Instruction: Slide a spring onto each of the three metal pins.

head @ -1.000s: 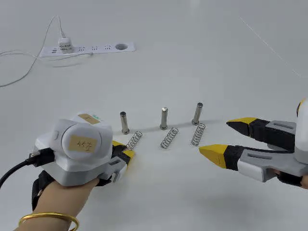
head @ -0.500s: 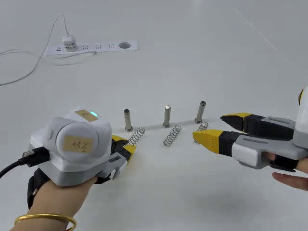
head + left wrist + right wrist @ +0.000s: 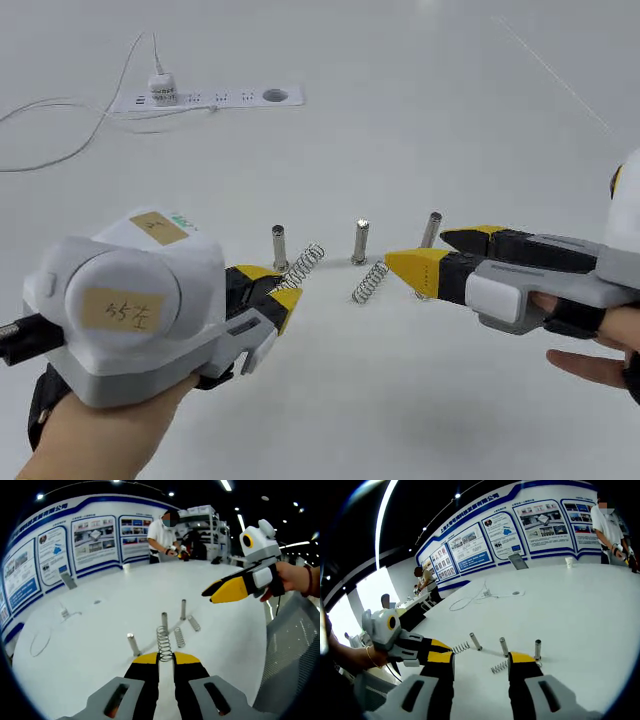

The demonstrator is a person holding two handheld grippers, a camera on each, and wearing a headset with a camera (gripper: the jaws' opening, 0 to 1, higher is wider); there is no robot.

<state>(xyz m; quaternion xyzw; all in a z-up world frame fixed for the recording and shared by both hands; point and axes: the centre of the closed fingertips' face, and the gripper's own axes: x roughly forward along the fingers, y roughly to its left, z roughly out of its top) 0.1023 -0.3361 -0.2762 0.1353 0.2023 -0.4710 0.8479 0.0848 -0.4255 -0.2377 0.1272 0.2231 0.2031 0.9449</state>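
Observation:
Three metal pins stand upright in a row on the white table: left pin (image 3: 279,247), middle pin (image 3: 361,241), right pin (image 3: 431,230). My left gripper (image 3: 272,286) (image 3: 165,657) is shut on a spring (image 3: 302,266) (image 3: 164,641), which sticks out forward of its tips toward the left pin (image 3: 133,644). A second spring (image 3: 369,282) (image 3: 498,667) lies in front of the middle pin (image 3: 503,646). A third spring (image 3: 193,623) lies by the right pin, partly hidden behind my right gripper (image 3: 432,252) (image 3: 482,657), which hangs open just above it.
A white power strip (image 3: 210,98) with a plugged charger and cable lies at the far left of the table. A person (image 3: 162,530) stands beyond the table's far side. Bare table surface (image 3: 400,400) spreads in front of the pins.
My left gripper has shut on the left spring and raised it off the table. My right gripper has moved left, over the right spring and close to the right pin.

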